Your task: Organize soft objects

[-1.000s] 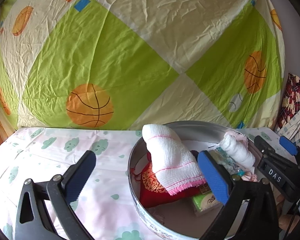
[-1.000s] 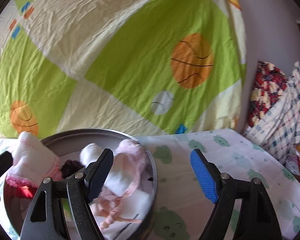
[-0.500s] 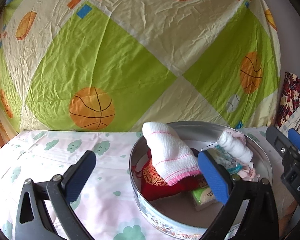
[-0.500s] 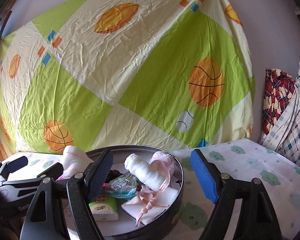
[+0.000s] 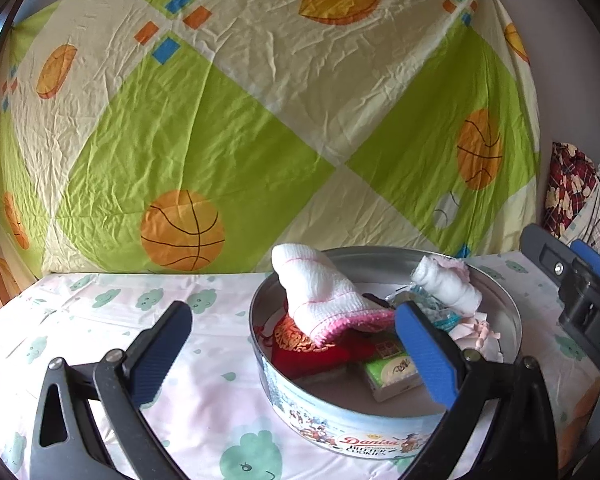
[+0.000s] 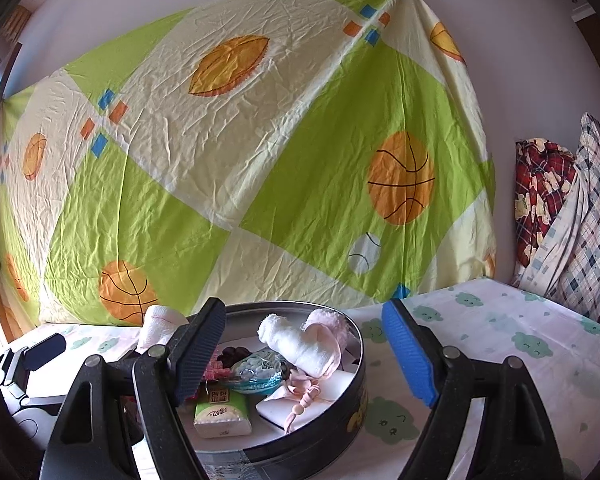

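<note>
Both the left gripper and right gripper hold their fingers wide and empty. The soft objects, including a white-pink towel, lie inside the round tin on the table.

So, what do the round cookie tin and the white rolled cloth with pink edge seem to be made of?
Round cookie tin: apparently thin metal, shiny grey inside, printed glossy outside. White rolled cloth with pink edge: soft woven cotton probably, waffle-like texture, matte.

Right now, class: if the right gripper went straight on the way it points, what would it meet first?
Probably the far right rim of the round cookie tin, which lies between the open right gripper; depth is unclear.
</note>
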`<state>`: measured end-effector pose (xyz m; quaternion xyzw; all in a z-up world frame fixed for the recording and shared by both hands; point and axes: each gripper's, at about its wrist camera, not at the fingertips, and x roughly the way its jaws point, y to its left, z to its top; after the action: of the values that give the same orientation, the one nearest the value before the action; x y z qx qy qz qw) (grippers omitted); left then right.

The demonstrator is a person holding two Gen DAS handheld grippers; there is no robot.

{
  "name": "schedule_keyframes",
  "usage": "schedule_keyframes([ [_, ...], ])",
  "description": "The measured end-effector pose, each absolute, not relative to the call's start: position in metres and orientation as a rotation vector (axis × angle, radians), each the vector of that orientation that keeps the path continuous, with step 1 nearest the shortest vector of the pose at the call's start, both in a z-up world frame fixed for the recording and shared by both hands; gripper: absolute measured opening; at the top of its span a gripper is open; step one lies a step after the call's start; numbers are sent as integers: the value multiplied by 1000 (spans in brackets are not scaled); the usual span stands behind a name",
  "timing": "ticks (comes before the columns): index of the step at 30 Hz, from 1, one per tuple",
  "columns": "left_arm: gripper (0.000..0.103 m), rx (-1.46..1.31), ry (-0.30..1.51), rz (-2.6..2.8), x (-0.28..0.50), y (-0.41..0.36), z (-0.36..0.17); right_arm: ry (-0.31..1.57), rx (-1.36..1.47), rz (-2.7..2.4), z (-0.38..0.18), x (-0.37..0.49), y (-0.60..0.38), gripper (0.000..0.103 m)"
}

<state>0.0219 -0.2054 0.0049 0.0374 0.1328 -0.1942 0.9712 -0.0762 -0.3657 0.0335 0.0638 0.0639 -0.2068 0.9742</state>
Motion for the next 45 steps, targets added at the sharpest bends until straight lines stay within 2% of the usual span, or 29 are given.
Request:
schedule_keyframes([
  [7, 103, 51, 291, -390, 25, -202, 4, 91, 99, -430, 36, -83, -360, 83],
  [10, 103, 50, 292, -390, 24, -202, 4, 84, 88, -436, 37, -84, -357, 92],
  [45, 103, 58, 302, -373, 23, -203, 3, 79, 78, -441, 39, -86, -356, 92],
])
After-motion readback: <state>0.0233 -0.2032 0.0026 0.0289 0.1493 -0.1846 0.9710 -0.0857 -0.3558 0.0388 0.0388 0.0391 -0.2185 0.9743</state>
